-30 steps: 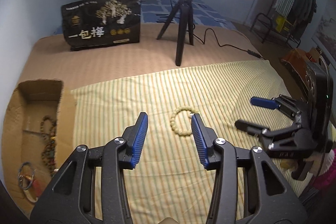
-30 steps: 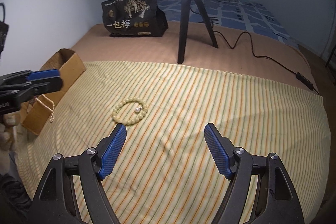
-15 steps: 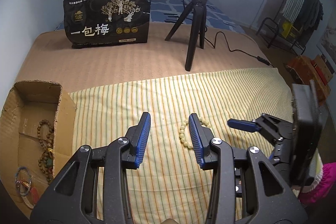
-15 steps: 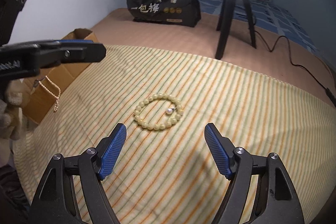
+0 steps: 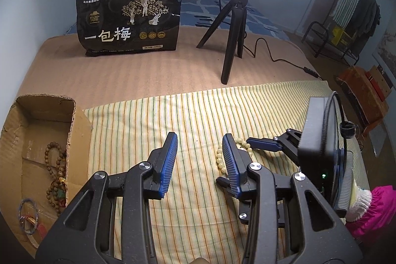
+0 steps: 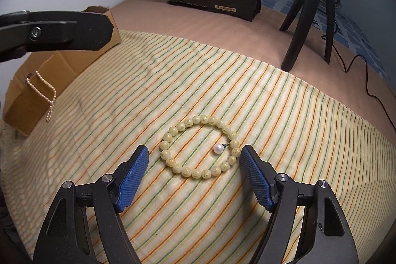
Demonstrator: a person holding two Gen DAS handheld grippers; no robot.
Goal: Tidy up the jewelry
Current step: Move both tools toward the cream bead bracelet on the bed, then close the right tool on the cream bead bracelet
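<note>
Now | right gripper (image 6: 194, 157) low, fingers apart astride bead bracelet (image 6: 199, 146) | left gripper (image 5: 199, 155) fingers apart

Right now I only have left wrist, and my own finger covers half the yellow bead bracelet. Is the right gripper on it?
Observer: Not gripping. The right gripper is open, one fingertip on each side of the bracelet, which lies flat as a closed ring on the striped cloth.
Operator: Anything inside the ring?
Observer: A single white pearl with a small dark stub, near the ring's right side.
Operator: Any jewelry outside the box?
Observer: A pearl strand hangs down the outer wall of the cardboard box.
</note>
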